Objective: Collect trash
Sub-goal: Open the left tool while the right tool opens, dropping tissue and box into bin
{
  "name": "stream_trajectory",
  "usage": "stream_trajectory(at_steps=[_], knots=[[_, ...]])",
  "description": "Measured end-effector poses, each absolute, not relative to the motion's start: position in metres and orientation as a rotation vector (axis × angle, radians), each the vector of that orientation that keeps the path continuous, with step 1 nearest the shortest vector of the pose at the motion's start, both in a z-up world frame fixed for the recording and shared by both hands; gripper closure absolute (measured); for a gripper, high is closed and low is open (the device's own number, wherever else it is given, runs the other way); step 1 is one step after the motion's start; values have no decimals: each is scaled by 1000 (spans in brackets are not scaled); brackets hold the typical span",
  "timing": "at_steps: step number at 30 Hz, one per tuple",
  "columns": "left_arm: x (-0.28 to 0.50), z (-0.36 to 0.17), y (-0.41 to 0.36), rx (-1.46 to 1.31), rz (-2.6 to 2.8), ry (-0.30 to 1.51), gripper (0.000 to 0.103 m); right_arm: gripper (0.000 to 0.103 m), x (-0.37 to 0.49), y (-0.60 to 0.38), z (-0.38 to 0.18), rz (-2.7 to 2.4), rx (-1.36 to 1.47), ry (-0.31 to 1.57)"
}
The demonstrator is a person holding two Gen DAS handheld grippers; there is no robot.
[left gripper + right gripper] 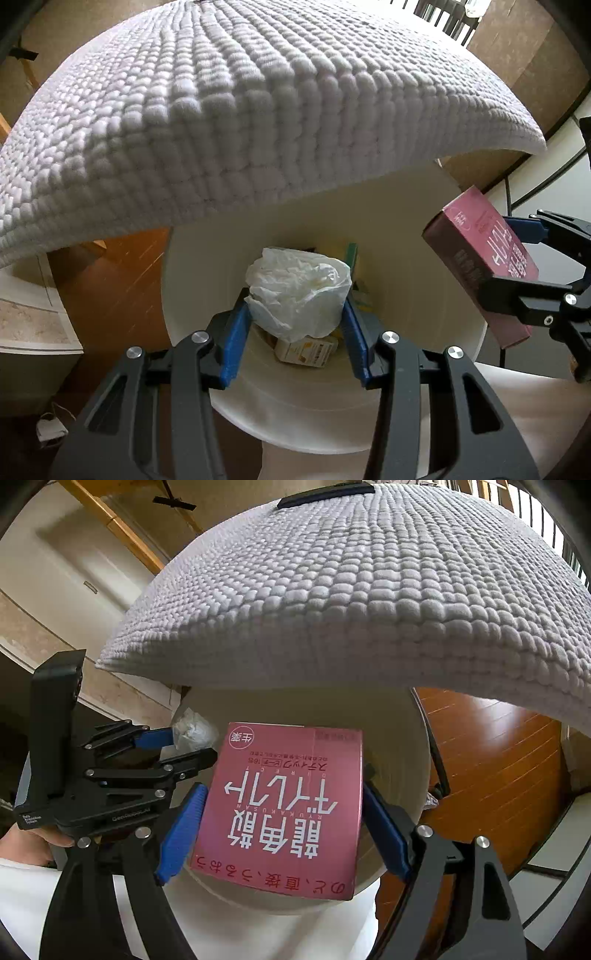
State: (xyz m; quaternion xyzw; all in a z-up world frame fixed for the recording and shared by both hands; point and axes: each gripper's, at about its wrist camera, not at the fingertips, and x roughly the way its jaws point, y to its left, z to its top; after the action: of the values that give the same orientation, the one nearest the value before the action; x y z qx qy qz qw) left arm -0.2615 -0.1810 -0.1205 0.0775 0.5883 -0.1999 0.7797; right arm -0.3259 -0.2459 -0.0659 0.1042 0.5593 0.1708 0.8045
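Note:
My left gripper (295,314) is shut on a crumpled white plastic bag (299,295) and holds it over the mouth of a white bin (436,258). The bin holds a small yellow-and-white carton (306,352) and other scraps. My right gripper (284,812) is shut on a pink box (284,812) with Japanese print, above the bin's rim (399,746). In the left wrist view the pink box (480,254) and right gripper (517,258) sit at the right. In the right wrist view the left gripper (177,746) with the bag (194,731) is at the left.
A white textured bed cover (240,110) overhangs the far side of the bin; it also fills the top of the right wrist view (369,590). Wooden floor (498,775) lies to the right. A pale cabinet edge (29,314) stands at the left.

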Motion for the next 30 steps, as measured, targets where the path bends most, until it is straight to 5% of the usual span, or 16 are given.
stream_trajectory(at_steps=[20,21,23,24,30], knots=[[-260,-146,-179,186,-440,1301,54,22,-320,-225,-83,359,216,1239],[-261,-147,-177,178,-452,1295,52,21,-319,-225,-83,361,218,1242],[-260,-144,-175,185,-455,1287,25,20,-319,-224,-85,360,221,1244],[-260,-142,-175,194,-446,1275,21,15,-319,-224,-85,351,218,1244],[-258,-136,-170,180,-446,1262,21,11,-317,-231,-80,314,234,1223]])
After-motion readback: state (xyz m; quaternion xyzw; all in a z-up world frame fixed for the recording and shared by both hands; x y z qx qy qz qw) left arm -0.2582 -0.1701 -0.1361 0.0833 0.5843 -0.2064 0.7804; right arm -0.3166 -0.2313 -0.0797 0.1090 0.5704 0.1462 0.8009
